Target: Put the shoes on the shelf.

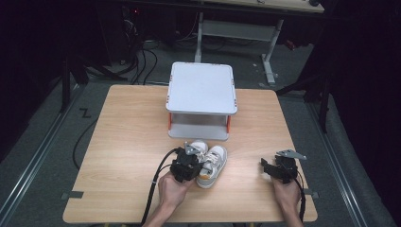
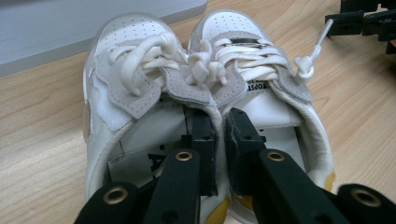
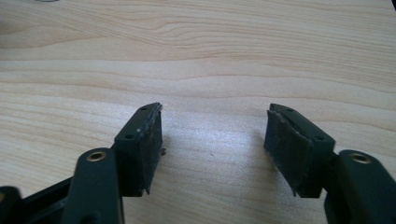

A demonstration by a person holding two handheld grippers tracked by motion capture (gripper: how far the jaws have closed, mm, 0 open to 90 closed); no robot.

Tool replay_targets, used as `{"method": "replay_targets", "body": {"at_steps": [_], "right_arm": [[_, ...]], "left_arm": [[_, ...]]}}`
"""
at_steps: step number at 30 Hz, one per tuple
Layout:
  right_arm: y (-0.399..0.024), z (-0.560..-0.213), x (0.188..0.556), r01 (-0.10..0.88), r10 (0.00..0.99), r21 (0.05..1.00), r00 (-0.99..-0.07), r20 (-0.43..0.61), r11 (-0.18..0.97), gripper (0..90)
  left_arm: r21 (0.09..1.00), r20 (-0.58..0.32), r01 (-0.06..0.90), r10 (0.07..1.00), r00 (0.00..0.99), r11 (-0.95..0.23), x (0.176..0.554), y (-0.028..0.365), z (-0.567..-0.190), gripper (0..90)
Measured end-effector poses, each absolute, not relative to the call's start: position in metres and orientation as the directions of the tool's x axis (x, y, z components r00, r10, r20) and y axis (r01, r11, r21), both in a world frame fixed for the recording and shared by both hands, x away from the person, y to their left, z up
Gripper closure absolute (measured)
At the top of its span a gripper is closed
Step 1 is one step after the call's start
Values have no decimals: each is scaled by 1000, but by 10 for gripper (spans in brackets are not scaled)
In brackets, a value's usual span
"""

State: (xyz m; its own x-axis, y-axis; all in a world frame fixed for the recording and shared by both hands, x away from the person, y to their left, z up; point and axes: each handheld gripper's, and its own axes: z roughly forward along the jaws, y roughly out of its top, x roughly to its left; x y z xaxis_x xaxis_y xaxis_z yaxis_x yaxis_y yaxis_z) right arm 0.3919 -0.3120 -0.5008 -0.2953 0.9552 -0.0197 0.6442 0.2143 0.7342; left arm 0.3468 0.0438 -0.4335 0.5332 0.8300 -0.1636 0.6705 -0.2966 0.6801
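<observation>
The pair of small white shoes [image 1: 208,163] sits just in front of the grey shelf stand [image 1: 202,90]. The left gripper [image 2: 219,135] pinches their adjoining inner collars together. The right gripper [image 3: 212,140], well apart from the stand, hangs wide and empty over the table [image 1: 123,142].

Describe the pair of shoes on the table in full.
The pair of shoes is small, white with grey suede-like panels, thick white laces and yellowish soles. They stand upright side by side on the wooden table, toes toward the grey shelf. The left hand-held gripper pinches their two adjoining inner collars together.
</observation>
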Motion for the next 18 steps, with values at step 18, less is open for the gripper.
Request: {"method": "replay_targets", "body": {"at_steps": [18], "right_arm": [[-293,-462,387,560,869,807,-477,131,186,728]], "left_arm": [[704,-158,652,833,531,-282,365,59,-420,830]]}}
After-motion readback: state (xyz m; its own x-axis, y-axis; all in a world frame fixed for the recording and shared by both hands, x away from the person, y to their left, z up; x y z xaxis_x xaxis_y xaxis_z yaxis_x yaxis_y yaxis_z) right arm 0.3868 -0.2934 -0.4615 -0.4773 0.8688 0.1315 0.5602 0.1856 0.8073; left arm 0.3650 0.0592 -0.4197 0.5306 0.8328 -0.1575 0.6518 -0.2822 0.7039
